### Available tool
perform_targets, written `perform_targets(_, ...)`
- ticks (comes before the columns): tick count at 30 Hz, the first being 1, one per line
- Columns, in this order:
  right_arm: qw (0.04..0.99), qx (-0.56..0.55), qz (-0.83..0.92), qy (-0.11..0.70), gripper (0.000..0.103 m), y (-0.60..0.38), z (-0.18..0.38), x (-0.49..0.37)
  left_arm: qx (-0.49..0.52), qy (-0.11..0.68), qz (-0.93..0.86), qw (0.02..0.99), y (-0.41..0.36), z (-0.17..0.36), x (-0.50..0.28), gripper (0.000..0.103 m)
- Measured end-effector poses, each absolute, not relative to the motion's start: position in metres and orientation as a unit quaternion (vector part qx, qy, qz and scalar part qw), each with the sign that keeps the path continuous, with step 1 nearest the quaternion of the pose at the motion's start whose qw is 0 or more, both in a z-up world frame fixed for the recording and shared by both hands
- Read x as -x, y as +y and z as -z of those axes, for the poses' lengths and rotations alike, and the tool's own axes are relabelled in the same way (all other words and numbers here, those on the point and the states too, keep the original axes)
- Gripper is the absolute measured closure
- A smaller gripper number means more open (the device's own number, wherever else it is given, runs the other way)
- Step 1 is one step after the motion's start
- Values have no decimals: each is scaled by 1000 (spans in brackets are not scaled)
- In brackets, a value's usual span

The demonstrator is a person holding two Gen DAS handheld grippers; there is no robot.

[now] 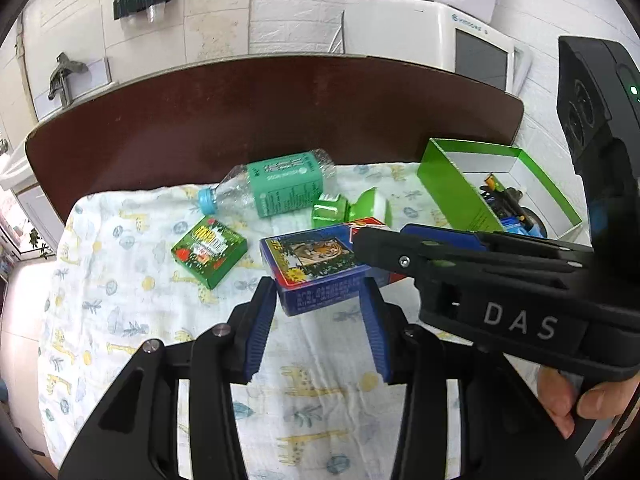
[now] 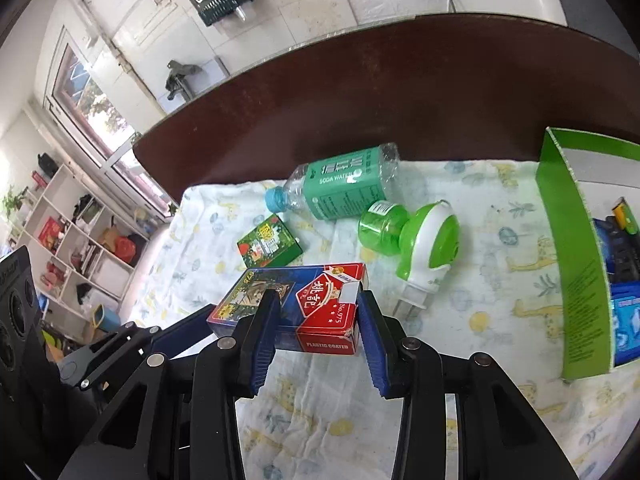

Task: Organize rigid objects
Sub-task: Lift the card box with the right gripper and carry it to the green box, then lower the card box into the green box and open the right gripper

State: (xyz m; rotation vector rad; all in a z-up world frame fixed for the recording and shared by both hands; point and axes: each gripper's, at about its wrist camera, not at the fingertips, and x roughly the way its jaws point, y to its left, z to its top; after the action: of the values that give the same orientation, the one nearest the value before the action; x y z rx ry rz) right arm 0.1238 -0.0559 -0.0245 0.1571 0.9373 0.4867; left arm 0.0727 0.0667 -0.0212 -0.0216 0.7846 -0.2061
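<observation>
above the giraffe-print cloth [image 2: 460,364], the left gripper [image 1: 316,308] and right gripper [image 2: 316,316] each pinch an end of the blue-and-red card box [image 2: 304,304]. uneven pulls could twist it loose before the green cardboard box [image 2: 576,272].

So the surface [image 1: 280,112] is a dark reddish-brown top with a rounded far edge, and the near part is covered by a white cloth [image 1: 132,320] printed with yellow giraffes and blue-grey leaves. Lying right on the cloth: a clear soda water bottle [image 2: 340,186] on its side with a green label and blue cap, a small green box [image 2: 269,245], a green and white plug-in device [image 2: 420,244] tipped over just beside the bottle, and an open green carton [image 1: 496,188] on the right.
</observation>
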Motion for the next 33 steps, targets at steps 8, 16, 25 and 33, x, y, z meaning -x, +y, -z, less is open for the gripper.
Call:
perform_targets(8, 884, -111, -203, 407, 61, -125, -4, -111, -33, 364, 144, 920, -8, -8, -72, 61)
perform_targets(16, 902, -156, -145, 376, 61, -217, -15, -99, -86, 357, 205, 907, -99, -24, -77, 61)
perform_targets(25, 911, -198, -87, 351, 61, -301, -18, -100, -131, 354, 256, 890, -183, -32, -98, 61)
perform_targets(33, 911, -224, -62, 340, 61, -343, -12, -108, -158, 356, 269, 881, -216, -30, -115, 61)
